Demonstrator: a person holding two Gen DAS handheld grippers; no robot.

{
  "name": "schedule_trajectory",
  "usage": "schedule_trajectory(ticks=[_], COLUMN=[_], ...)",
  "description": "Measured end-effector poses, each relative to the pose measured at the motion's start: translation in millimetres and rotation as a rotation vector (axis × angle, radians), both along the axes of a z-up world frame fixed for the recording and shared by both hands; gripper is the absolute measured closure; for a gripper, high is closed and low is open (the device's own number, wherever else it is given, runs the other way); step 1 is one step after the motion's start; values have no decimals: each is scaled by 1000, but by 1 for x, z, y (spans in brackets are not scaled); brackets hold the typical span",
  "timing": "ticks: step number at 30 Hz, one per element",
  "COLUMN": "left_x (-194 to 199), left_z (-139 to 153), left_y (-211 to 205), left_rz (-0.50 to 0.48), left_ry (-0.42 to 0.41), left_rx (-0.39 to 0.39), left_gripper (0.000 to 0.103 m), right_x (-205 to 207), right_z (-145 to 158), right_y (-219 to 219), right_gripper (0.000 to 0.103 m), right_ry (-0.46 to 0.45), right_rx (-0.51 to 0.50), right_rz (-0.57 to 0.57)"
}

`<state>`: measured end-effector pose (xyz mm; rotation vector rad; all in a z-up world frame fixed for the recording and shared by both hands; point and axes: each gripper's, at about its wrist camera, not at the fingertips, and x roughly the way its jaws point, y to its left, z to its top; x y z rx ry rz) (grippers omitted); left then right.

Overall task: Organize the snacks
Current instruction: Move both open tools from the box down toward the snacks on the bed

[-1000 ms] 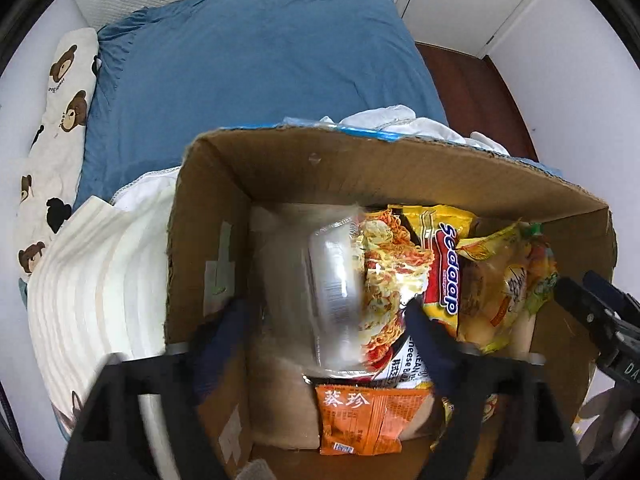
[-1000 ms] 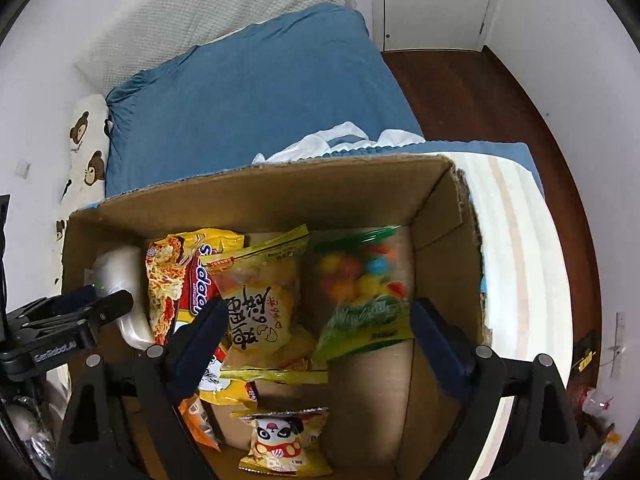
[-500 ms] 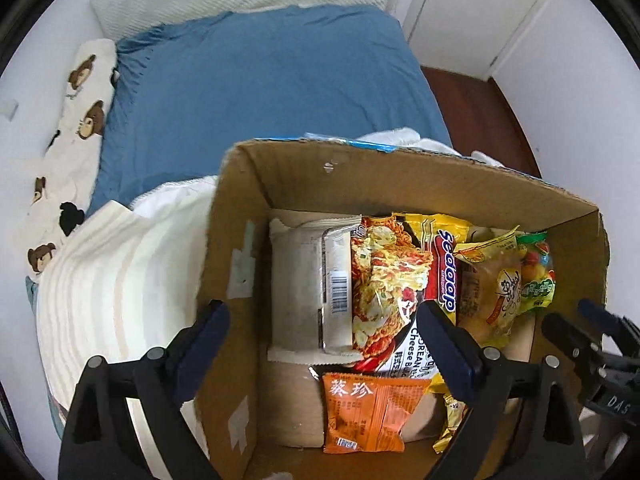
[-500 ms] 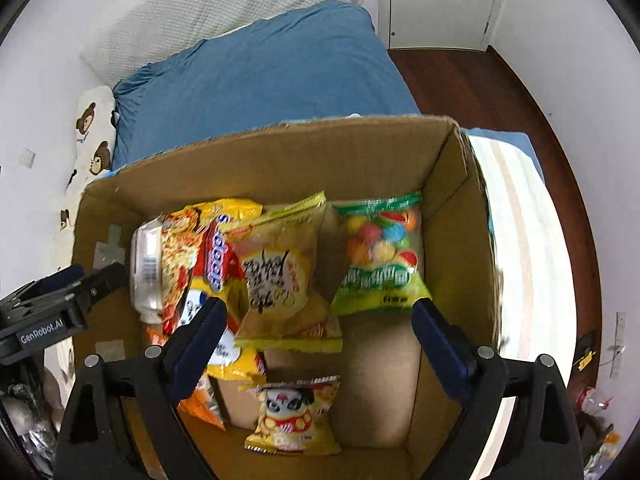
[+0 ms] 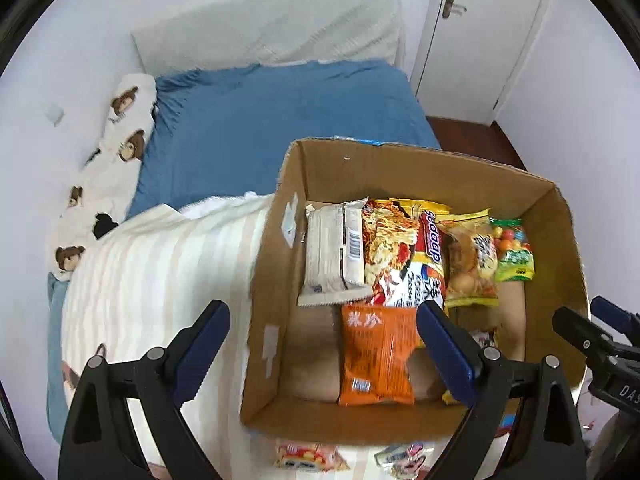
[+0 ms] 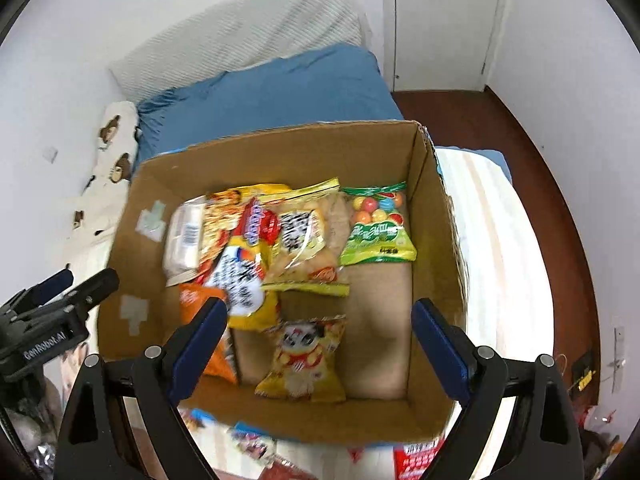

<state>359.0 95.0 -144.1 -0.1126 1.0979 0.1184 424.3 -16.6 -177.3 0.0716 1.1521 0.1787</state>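
Observation:
A cardboard box (image 5: 344, 168) (image 6: 280, 148) sits on the bed with snack packs lying inside. In the left wrist view I see a white wrapped pack (image 5: 332, 252), noodle packets (image 5: 400, 252), an orange packet (image 5: 374, 354), a yellow bag (image 5: 472, 264) and a green candy bag (image 5: 514, 252). The right wrist view adds a small yellow panda bag (image 6: 304, 360) and the candy bag (image 6: 376, 232). My left gripper (image 5: 320, 344) hangs open above the box's left wall, holding nothing. Above the box's near half my right gripper (image 6: 320, 340) stands open and bare.
The box rests on a cream striped blanket (image 5: 152, 280) over a blue sheet (image 5: 260, 120). More snack packs (image 5: 308, 456) (image 6: 248, 440) lie on the blanket in front of the box. A bear-print pillow (image 5: 120, 128), a white door (image 5: 480, 20) and brown floor (image 6: 500, 128) surround the bed.
Both grippers have pulled back and up from the box, so the whole box and more of the room show. The white pack, blurred between the left fingers before, now lies still inside.

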Motion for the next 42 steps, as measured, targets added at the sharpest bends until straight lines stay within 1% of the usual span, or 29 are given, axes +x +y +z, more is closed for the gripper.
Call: schedule_trajectory(ticks=[6,15,17,21,27,30,31,33,35,39,42], left_x=[-44,-101,-112,-131,-147,-149,-150,-151,-150,-151,-148], left_z=[28,56,62,72,74,68,65,54,37,-3,-35], left_y=[-5,-10,-11,-13,-14,-12,-11,-7,-3,3,6], left_rz=[-9,-9,-10,-6,-4,9,14,25,33,52,64], left_ry=[-87,-152,-163,-187,-192,-177,-170,-141,-93,-2,76], left_rx=[37,29,14,9,4,5,0,-15,-31,-15,-20], left_gripper=[7,7,7,7,7,7,7,7,7,7,7], right_x=[-41,-102,-111,-132,-158,-162,-163,-161,-159,-151,-143], right_z=[29,64,68,73,74,72,68,60,47,8,-31], right_y=[4,0,0,0,-4,-10,-14,-23,-35,-69,-91], right_gripper=[7,7,7,7,7,7,7,3,3,3,3], right_ry=[-86,-150,-158,-163,-155,-140,-125,-98,-70,3,63], right_rx=[-18,21,25,45,68,93,116,148,155,133,98], right_rz=[29,42,44,50,50,43,36,13,-25,-126,-176])
